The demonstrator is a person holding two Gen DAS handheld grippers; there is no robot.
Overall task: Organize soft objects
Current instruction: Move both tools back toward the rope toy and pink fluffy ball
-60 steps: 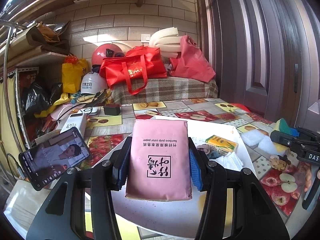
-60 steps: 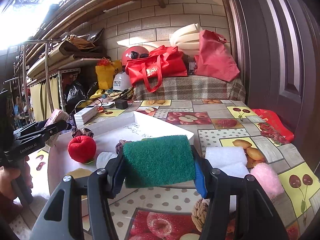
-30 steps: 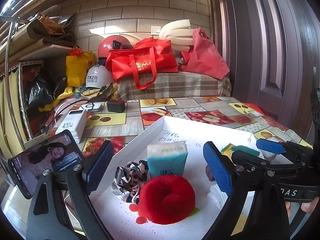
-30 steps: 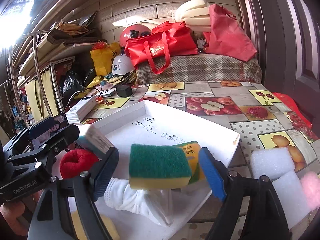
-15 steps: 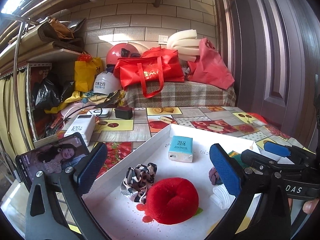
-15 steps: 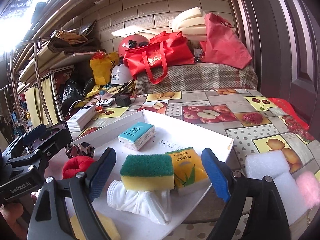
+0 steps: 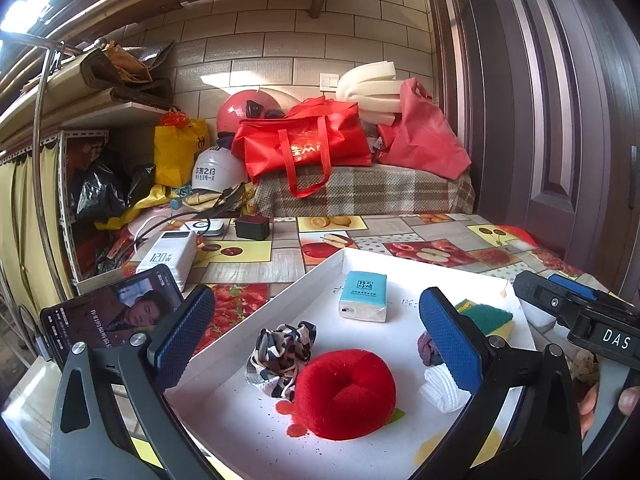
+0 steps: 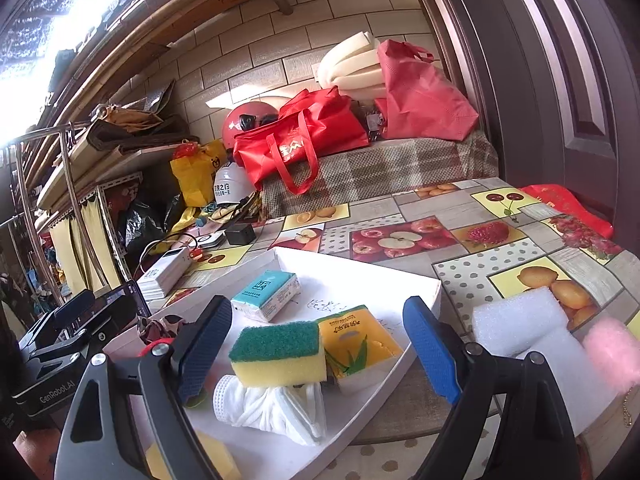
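The desk (image 7: 256,256), covered in a fruit-print cloth, fills the middle of both views. On it sits the white tray (image 7: 312,276), lower centre in each frame.

Only the left wrist view shows the red plush apple (image 7: 346,394) at lower centre of the tray, with the patterned scrunchie (image 7: 280,350) touching its left side. A phone (image 7: 108,312) with a lit screen stands at lower left, outside the tray.

Only the right wrist view shows the white foam blocks (image 8: 516,320) and a pink fluffy thing (image 8: 610,346) at lower right, on the desk beside the tray. It also shows the green and yellow sponge (image 8: 278,354) resting on a white cloth (image 8: 272,406), with a yellow packet (image 8: 360,344) touching the sponge's right side.

Both views show the teal tissue pack (image 7: 363,296) lying toward the tray's far part.

The left tool (image 7: 316,340) is spread wide and holds nothing, poised above the apple. The right tool (image 8: 316,354) is likewise wide and empty, its fingers either side of the sponge without touching it.
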